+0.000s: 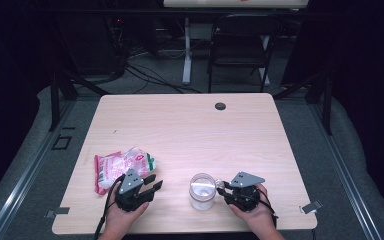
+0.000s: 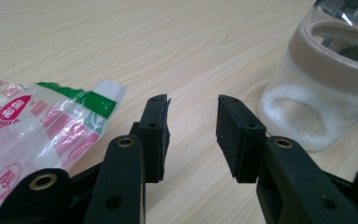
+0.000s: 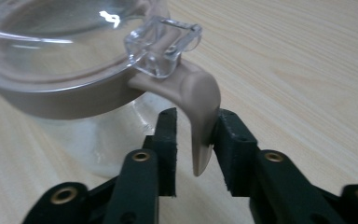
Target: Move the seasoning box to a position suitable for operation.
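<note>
The right gripper [image 3: 193, 154] stands spread around the beige latch tab [image 3: 200, 112] of the jar [image 1: 202, 191], which is near the table's front edge. The left gripper [image 2: 193, 135] is spread and empty, beside the plastic bag [image 2: 37, 130]. The jar looks rigid and slippery; the tab seems the best hold.

The high view looks forward and down over the pale wooden table [image 1: 180, 125]. Each gripper view sits low, close, along its jaws; both share the clear lidded glass jar [image 2: 326, 79], perhaps from opposite sides.

Bag [image 2: 32, 135] print illegible; jar [image 2: 326, 88] cropped.
</note>
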Available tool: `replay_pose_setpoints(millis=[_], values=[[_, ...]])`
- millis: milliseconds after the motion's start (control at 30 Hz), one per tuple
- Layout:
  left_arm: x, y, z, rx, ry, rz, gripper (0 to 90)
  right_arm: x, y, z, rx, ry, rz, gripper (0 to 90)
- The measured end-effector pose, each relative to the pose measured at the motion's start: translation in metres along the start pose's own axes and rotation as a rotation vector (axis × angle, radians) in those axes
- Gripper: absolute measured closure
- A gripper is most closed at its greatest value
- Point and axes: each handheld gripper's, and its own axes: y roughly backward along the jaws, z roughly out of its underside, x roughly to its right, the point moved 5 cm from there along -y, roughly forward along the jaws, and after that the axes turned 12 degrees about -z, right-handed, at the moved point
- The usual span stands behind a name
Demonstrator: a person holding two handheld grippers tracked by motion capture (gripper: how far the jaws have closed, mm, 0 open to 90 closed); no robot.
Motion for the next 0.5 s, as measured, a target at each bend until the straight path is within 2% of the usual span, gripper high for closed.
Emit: replay_pose_setpoints(millis=[33,100,167,233,267,300,333,367,500], values=[[0.000,0.000,0.000,0.000,0.000,0.000,63.5,0.000,0.000,0.000,0.000,0.000,0.000,67.3],[0.001,0.002,-0.006,0.016,0.019,0.014,64.3,-0.006,0.011,0.000,0.003,0.027,0.022,62.5],[0.002,0.006,-0.012,0.036,0.042,0.030,65.4,-0.011,0.020,-0.001,0.025,0.017,0.024,59.4],[0.004,0.009,-0.019,0.038,0.057,0.029,63.3,-0.018,0.031,-0.003,0.044,0.012,0.023,58.5],[0.004,0.009,-0.019,0.038,0.057,0.029,61.9,-0.018,0.031,-0.003,0.044,0.012,0.023,58.5],[0.007,0.011,-0.026,0.044,0.063,0.038,60.8,-0.024,0.040,-0.004,0.049,0.025,0.036,57.6],[0.007,0.011,-0.026,0.044,0.063,0.038,60.0,-0.025,0.043,-0.005,0.052,0.027,0.040,57.4],[0.013,0.012,-0.035,0.026,0.066,0.056,59.2,-0.026,0.048,-0.007,0.061,0.028,0.050,56.8],[0.026,0.010,-0.052,0.033,0.064,0.067,58.7,-0.024,0.055,-0.019,0.075,0.011,0.073,56.4]])
